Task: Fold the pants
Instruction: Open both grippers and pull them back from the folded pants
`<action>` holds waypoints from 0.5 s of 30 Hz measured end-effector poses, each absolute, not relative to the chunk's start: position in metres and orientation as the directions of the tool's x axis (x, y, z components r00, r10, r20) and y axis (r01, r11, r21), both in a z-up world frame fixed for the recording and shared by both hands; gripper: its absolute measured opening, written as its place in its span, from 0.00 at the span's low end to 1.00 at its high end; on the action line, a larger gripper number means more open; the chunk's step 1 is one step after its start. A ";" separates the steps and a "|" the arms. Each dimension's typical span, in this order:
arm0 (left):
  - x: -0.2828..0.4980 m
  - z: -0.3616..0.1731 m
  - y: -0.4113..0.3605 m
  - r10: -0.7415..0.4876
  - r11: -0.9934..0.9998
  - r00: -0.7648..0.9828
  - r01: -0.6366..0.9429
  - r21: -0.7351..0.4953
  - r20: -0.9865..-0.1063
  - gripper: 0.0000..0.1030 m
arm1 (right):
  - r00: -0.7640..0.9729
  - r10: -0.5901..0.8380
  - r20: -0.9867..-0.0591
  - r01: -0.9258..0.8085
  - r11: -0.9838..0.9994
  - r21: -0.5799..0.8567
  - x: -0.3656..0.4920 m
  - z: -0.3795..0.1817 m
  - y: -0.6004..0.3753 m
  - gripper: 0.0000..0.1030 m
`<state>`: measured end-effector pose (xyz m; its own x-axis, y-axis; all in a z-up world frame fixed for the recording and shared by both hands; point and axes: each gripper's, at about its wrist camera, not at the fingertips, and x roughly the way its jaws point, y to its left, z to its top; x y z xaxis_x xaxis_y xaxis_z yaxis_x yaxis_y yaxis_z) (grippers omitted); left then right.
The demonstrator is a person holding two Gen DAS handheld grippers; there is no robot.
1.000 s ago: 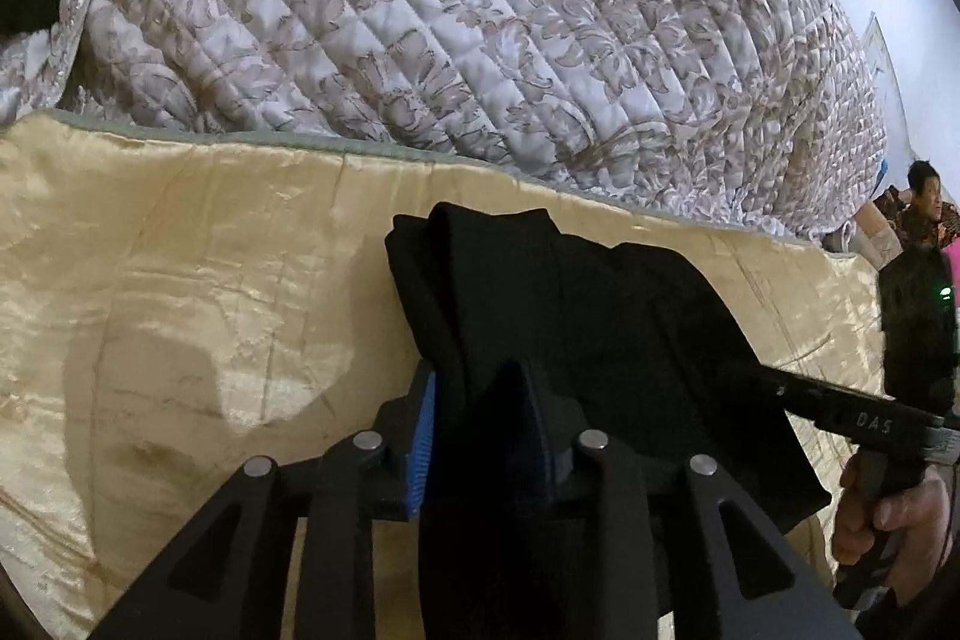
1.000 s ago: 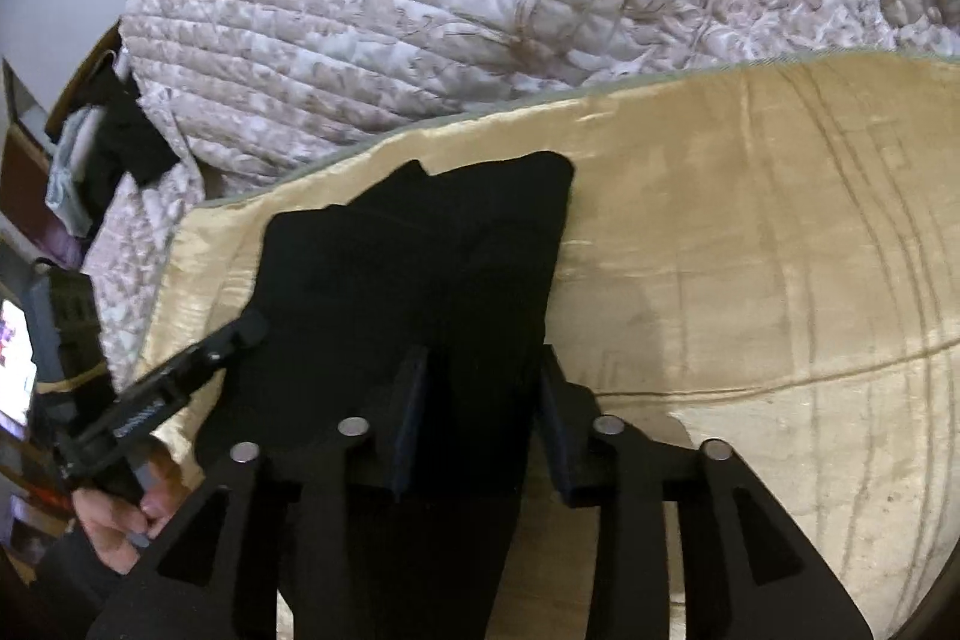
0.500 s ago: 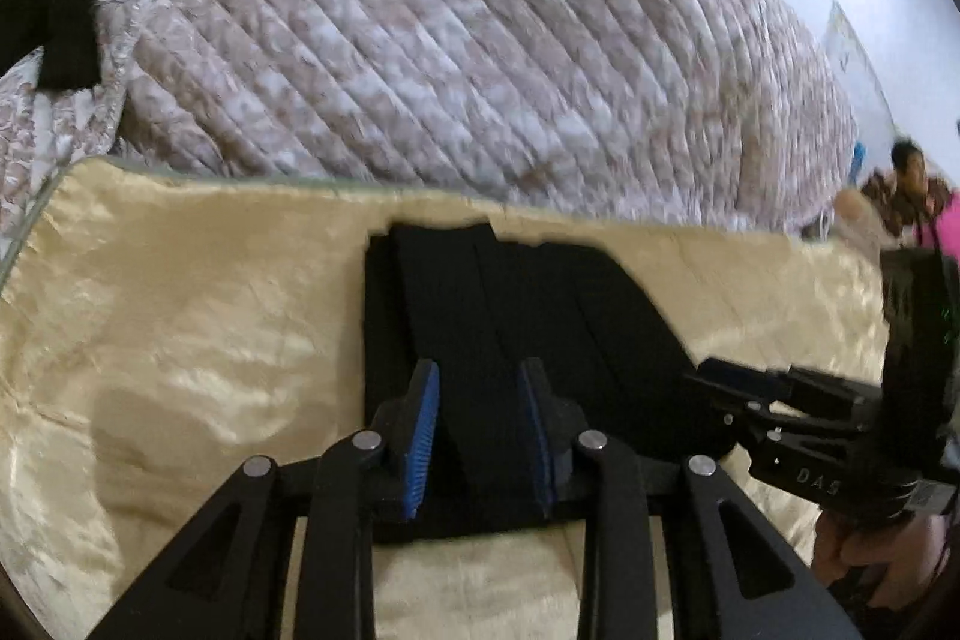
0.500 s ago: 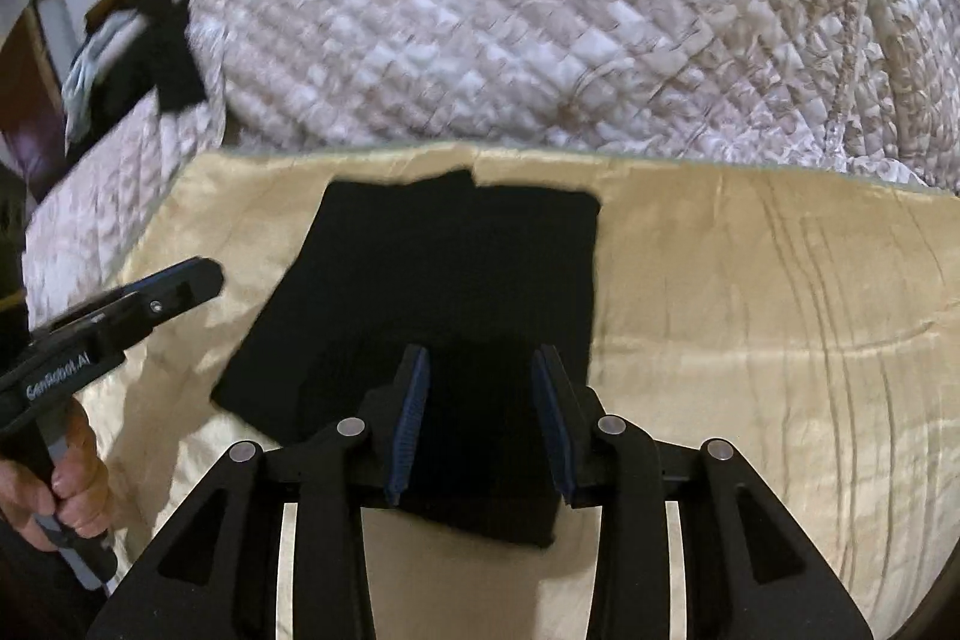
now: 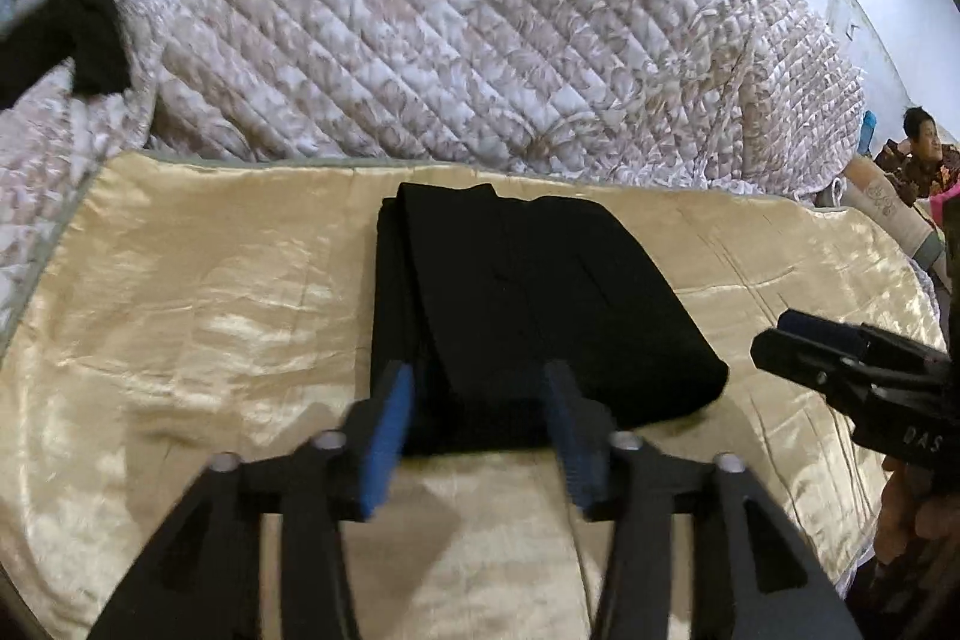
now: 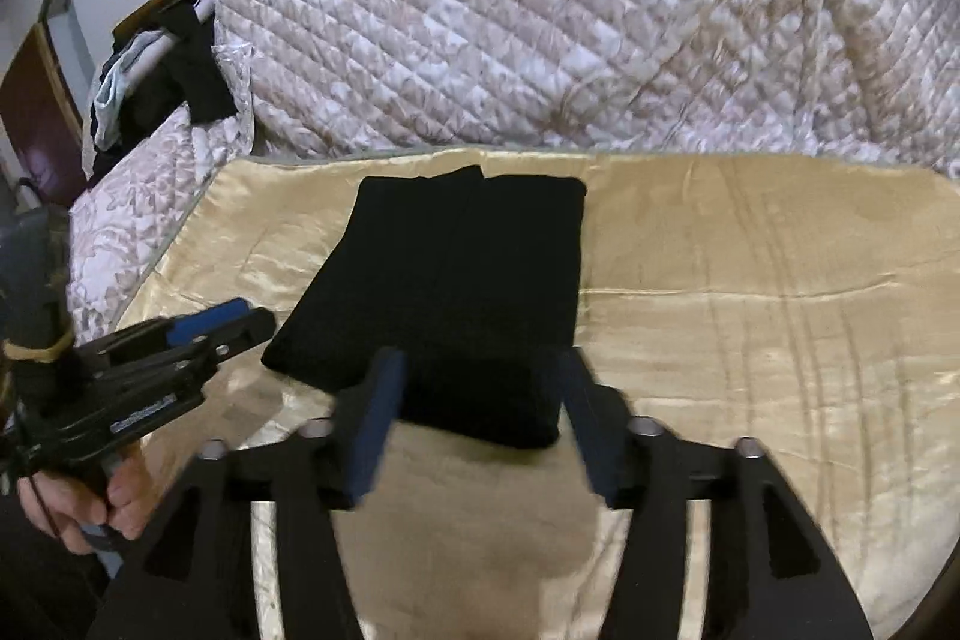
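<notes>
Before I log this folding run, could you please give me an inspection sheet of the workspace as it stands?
Surface: gold satin cover, creased, spread over the bed.
Job's things: black pants folded into a compact rectangle, lying flat on the cover.
Clutter: dark clothes heaped at the bed's far corner.
Grippers: left gripper and right gripper both opening, pads clear of the pants.
Cables: nothing seen.
Surroundings: quilted floral bedspread bunched behind; a seated person at the edge.

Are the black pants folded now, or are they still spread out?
Folded. The black pants lie as a compact, layered rectangle on the golden cloth, with stacked edges visible on one side in the left wrist view.
</notes>
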<state>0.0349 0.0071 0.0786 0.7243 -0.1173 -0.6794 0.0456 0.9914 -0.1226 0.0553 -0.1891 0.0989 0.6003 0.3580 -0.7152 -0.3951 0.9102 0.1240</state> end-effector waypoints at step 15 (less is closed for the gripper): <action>-0.019 0.069 0.000 -0.046 0.996 0.734 -0.019 -0.088 -0.678 0.54 | 0.642 0.269 -0.717 -0.370 0.929 0.018 -0.009 0.097 -0.190 0.55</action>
